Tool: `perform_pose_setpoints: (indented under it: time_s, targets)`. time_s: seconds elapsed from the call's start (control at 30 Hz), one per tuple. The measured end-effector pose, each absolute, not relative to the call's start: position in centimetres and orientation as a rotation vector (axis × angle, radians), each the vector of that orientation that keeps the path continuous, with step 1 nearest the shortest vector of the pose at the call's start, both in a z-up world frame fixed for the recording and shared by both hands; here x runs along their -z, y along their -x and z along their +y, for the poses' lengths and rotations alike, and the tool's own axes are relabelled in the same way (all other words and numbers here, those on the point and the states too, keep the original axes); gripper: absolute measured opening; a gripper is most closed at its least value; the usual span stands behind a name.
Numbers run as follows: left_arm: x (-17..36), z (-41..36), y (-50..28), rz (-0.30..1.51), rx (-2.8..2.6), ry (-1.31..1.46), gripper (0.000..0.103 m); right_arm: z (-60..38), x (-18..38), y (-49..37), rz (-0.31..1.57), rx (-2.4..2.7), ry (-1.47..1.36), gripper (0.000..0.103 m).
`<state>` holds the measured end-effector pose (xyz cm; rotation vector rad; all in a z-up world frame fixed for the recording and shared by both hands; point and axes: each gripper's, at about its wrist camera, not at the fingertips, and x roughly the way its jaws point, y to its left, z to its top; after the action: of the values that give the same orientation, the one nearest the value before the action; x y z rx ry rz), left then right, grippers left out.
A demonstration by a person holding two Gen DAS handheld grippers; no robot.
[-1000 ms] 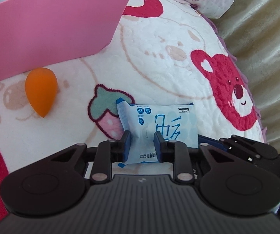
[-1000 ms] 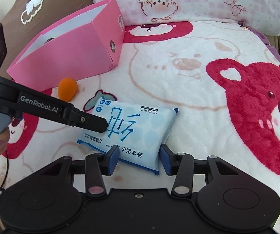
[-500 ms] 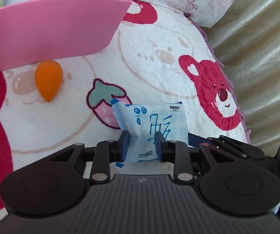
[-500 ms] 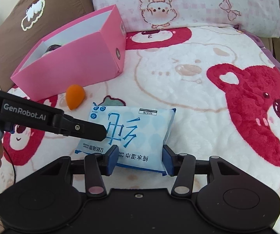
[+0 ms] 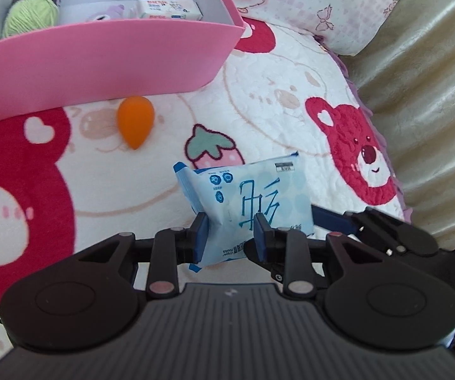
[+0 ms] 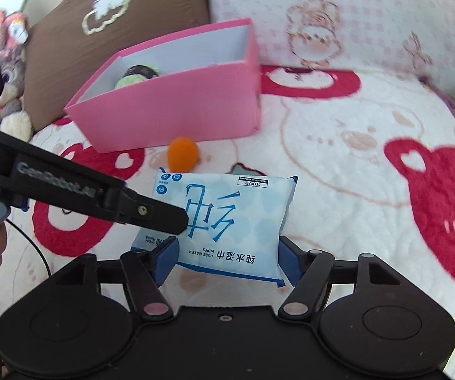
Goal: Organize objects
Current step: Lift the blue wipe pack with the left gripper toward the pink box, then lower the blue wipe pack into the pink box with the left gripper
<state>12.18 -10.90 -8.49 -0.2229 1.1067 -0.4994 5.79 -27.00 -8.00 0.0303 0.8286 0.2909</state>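
While pinched by left tool (image 5: 229, 232), wipes pack (image 5: 253, 202) pale blue, creased.

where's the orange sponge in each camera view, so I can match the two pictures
Left wrist view: the orange sponge lies upper left of centre on the blanket, just below the pink box.
Right wrist view: the orange sponge lies left of centre, again just below the pink box.
Shared landmark: the wipes pack.

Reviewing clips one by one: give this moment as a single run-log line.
left gripper: shut on wipes pack | right gripper: opening, pack between jaws | pink box: beyond | orange sponge: on blanket
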Motion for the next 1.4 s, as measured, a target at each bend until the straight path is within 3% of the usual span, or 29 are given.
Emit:
perform_pose_setpoints:
  time_s: [0.23, 1.4]
  targets:
    - [6.5, -8.6, -11.2, 1.085, 0.488, 0.249, 0.034, -24.5, 5.9, -4.5, 0.792, -0.335, 0.023, 0.084]
    - [-4.6, -0.8, -8.9, 0.938, 0.419, 0.236, 0.034, -16.5, -5.2, -5.8, 0.698, -0.501, 0.231, 0.091]
